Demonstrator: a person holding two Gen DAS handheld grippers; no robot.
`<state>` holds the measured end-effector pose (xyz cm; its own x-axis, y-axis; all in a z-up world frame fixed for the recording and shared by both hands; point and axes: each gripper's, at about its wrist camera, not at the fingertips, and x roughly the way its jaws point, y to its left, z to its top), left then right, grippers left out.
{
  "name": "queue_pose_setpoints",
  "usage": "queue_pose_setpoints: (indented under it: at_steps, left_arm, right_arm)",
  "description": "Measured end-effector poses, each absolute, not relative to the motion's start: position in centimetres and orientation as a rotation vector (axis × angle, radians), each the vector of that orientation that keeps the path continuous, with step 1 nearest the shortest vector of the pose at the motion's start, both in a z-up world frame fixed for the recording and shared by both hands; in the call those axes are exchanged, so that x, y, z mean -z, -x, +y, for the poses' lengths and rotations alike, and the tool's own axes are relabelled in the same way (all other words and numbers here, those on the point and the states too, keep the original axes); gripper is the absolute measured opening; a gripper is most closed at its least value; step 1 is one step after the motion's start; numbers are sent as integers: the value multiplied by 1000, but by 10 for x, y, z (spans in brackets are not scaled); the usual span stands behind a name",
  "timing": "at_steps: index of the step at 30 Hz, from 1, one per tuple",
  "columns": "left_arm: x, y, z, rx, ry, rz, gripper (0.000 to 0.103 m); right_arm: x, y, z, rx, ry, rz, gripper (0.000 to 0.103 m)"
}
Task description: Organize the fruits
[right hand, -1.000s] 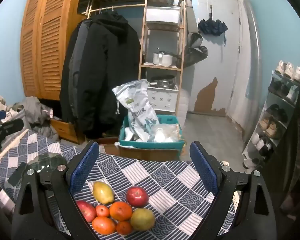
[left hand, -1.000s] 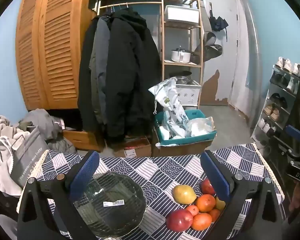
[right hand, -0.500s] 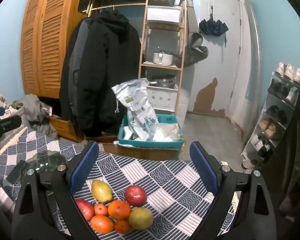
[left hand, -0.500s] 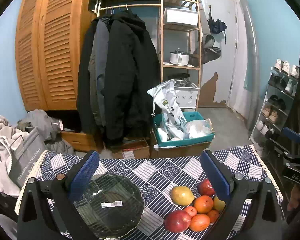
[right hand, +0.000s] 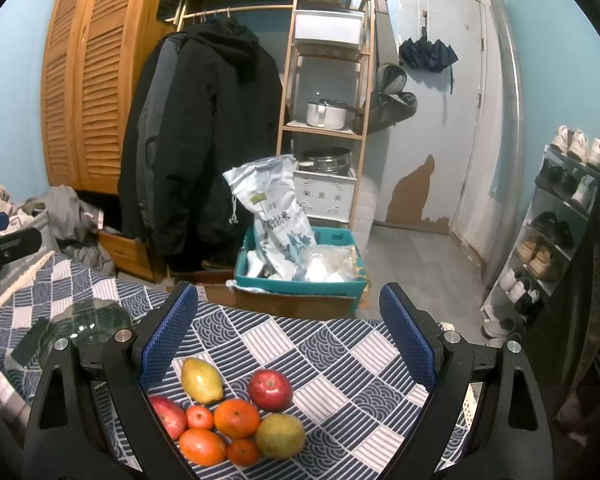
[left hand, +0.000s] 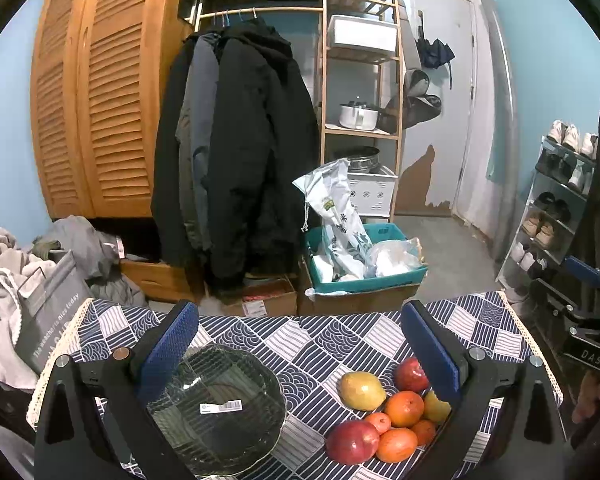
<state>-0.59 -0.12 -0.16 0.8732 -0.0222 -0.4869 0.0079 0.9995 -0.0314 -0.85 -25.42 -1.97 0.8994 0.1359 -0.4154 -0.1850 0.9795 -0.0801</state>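
A pile of fruit lies on the blue patterned tablecloth (left hand: 316, 344): a yellow mango (left hand: 362, 391), red apples (left hand: 410, 374) (left hand: 351, 441), oranges (left hand: 404, 408) and a pear. A clear glass bowl (left hand: 220, 404) with a barcode sticker sits left of the pile and holds nothing. My left gripper (left hand: 300, 354) hovers open above the table, bowl by its left finger, fruit by its right. My right gripper (right hand: 288, 340) is open over the same pile: mango (right hand: 201, 380), red apple (right hand: 270, 390), orange (right hand: 237, 418), pear (right hand: 280, 435). The bowl (right hand: 84, 320) lies to its left.
Beyond the table's far edge stand a teal crate (left hand: 364, 264) with bags on cardboard boxes, hanging dark coats (left hand: 236, 160), a wooden shelf (left hand: 360, 80) and a louvred wardrobe. Laundry and a grey bag (left hand: 48, 320) lie left. A shoe rack (right hand: 560, 220) stands right.
Both views have shifted slightly; the fruit and bowl sit a little lower in the frames. Both grippers stay open and nothing was picked up.
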Motion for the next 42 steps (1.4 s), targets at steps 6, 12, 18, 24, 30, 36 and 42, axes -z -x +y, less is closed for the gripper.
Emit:
queue_pose_setpoints:
  at_steps: [6,12,18,24,30,36,42]
  left_arm:
    - [1,5,-1,15,32,511,102]
    - [2,6,-1,15,31,510,102]
    - [2,6,-2,15,31,511,102]
    - [2,6,-2,15,33,511,102]
    - [2,6,-3,16,34,511,102]
    - [2,6,-3,16,35,512,102]
    - [5,8,-9,19,37,516,102]
  right_arm:
    - [20,9,-254,-167,121,422,91]
    - [20,9,-253,-168,122,423,91]
    - [21,10,-256,-167,123,423,91]
    - [22,10,-256,-165,123,422,91]
    - [20,9,-254,-167,122,423,91]
    - [25,7,-268,-165,111,428,91]
    - [28,7,-273,-168,113,431,91]
